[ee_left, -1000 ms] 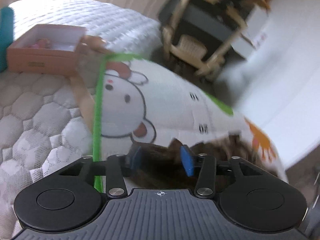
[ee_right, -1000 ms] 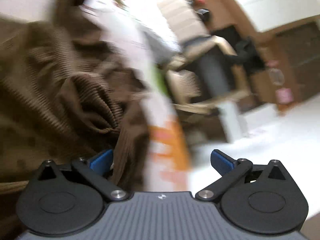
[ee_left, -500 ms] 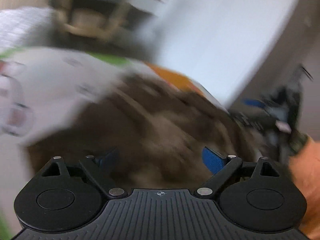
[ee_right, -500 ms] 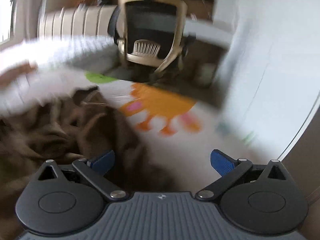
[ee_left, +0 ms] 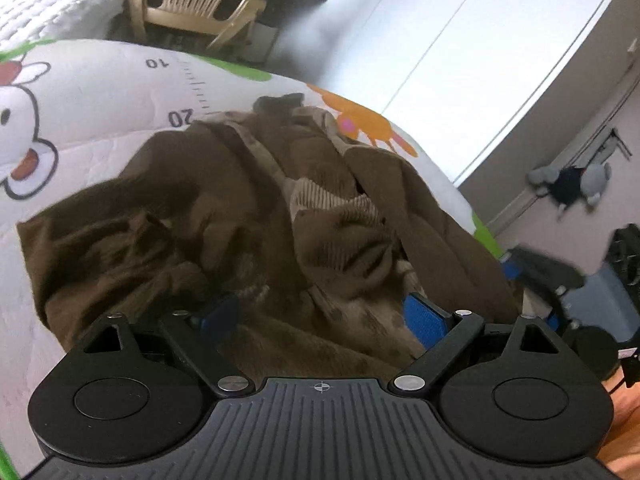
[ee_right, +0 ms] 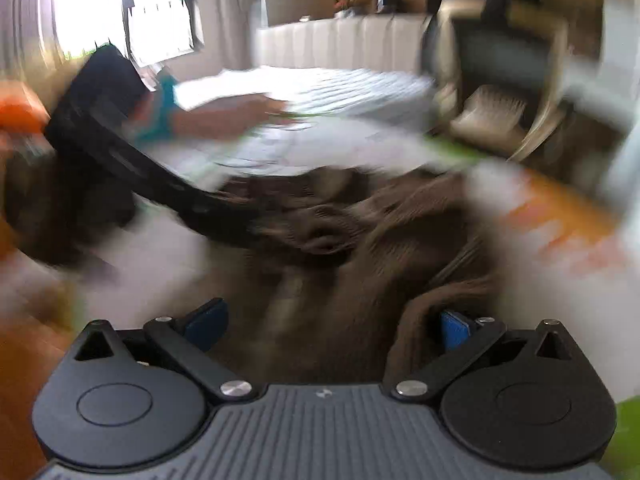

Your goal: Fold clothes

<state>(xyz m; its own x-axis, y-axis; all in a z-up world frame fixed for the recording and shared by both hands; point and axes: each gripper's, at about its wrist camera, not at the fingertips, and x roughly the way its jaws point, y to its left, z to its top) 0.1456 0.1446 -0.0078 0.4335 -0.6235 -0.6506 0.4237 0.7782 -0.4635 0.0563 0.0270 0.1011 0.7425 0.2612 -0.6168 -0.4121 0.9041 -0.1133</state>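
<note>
Here, a bed (ee_left: 52, 4) under a white quilted cover, reaching back behind the mat. Nearer, a white play mat (ee_left: 100, 96) with green edging, a cartoon rabbit, an orange animal and a printed ruler scale, spread over the bed. On the mat's middle, a crumpled brown corduroy garment (ee_left: 248, 216), heaped in folds, unfolded, its ribbed lining turned up toward the mat's far right corner. Beyond the mat's far edge, a tan chair (ee_left: 192, 4) with a dark seat back; to the mat's right, a pale wall panel and, further right, a grey and black plush toy (ee_left: 568, 182) hanging low on the wall.

Close over the garment's near edge, the left gripper (ee_left: 320, 316), jaws spread wide and just lately opening, cloth lying loose between the blue pads (ee_left: 424, 320) but not pinched. Same gripper seen from the other camera as a dark blurred shape (ee_right: 132, 168) at the mat's left side, reaching down onto the brown cloth, an orange sleeve (ee_right: 20, 114) behind it.

At the mat's near right side, the right gripper (ee_right: 332, 324), jaws likewise standing apart above the garment (ee_right: 352, 240); a fold of brown cloth bunched right against the inner face of its right-hand pad, nothing clamped. Much of this view smeared by blur, finer detail past telling.
</note>
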